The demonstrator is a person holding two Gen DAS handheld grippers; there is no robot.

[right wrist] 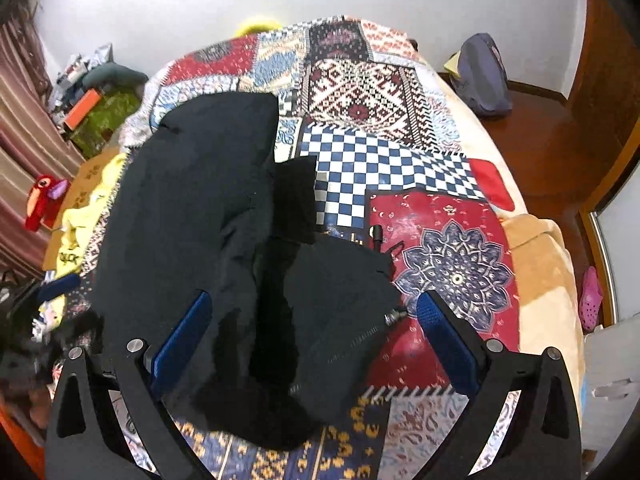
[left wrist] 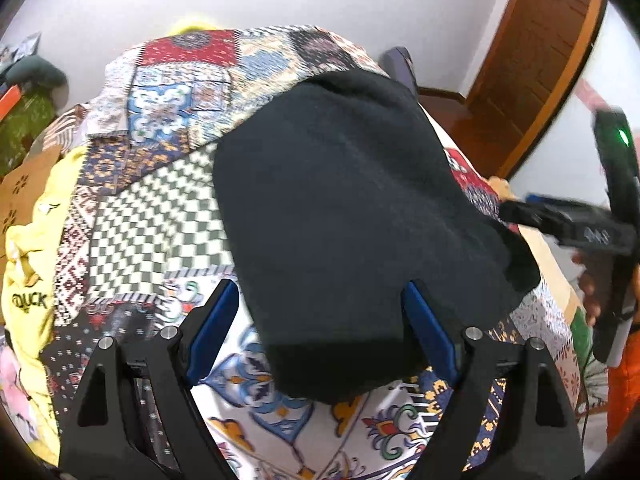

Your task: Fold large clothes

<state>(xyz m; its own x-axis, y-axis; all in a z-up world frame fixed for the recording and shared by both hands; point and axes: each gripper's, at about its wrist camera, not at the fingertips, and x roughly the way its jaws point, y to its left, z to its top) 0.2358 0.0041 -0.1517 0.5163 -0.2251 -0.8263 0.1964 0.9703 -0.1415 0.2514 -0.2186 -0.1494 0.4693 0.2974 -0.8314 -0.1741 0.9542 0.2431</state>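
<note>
Black garment [left wrist: 344,216] spread on the patchwork bedspread [left wrist: 168,128], left gripper [left wrist: 320,332] jaws released wide over its hem, right gripper [right wrist: 316,340] likewise — gaping, nothing pinched.

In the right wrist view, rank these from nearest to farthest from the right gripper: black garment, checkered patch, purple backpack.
1. Black garment, between the open right gripper's fingers, left of centre.
2. Checkered patch, mid-bed, beyond the garment.
3. Purple backpack, on the floor past the bed, upper right.
</note>
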